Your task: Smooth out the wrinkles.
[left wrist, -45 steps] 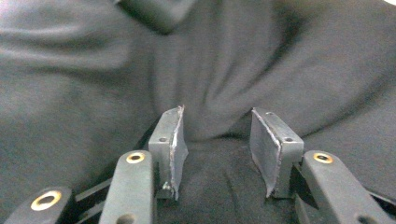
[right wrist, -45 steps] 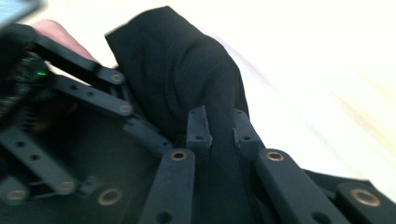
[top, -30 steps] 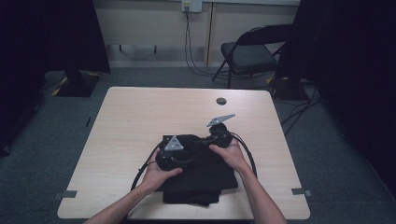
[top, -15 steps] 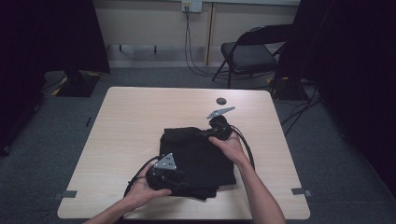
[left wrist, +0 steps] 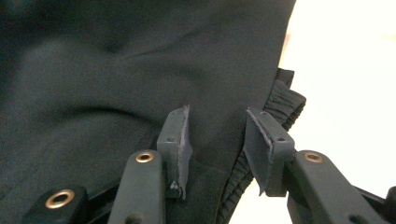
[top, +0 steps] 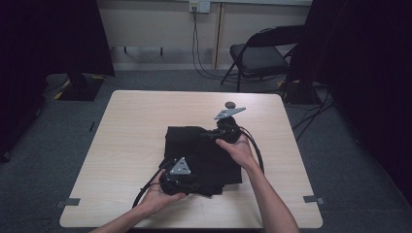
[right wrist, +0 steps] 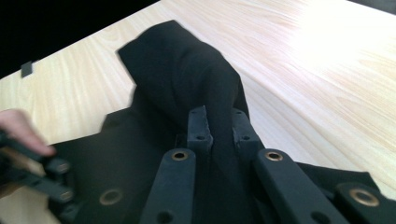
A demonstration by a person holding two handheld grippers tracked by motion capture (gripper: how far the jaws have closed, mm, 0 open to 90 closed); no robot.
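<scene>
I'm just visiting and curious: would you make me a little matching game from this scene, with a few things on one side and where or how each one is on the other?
Things:
1. left gripper
2. right gripper
3. black garment
4. small dark round object

States:
A. lies alone on the table's far side
B. jaws apart, elastic hem between them
C. spread on the wooden table
D. pinches a raised fold of cloth

Pairs: 1-B, 2-D, 3-C, 4-A

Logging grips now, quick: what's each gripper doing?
Left gripper: open, jaws closing around the black garment's edge.
Right gripper: shut on a garment fold.
</scene>
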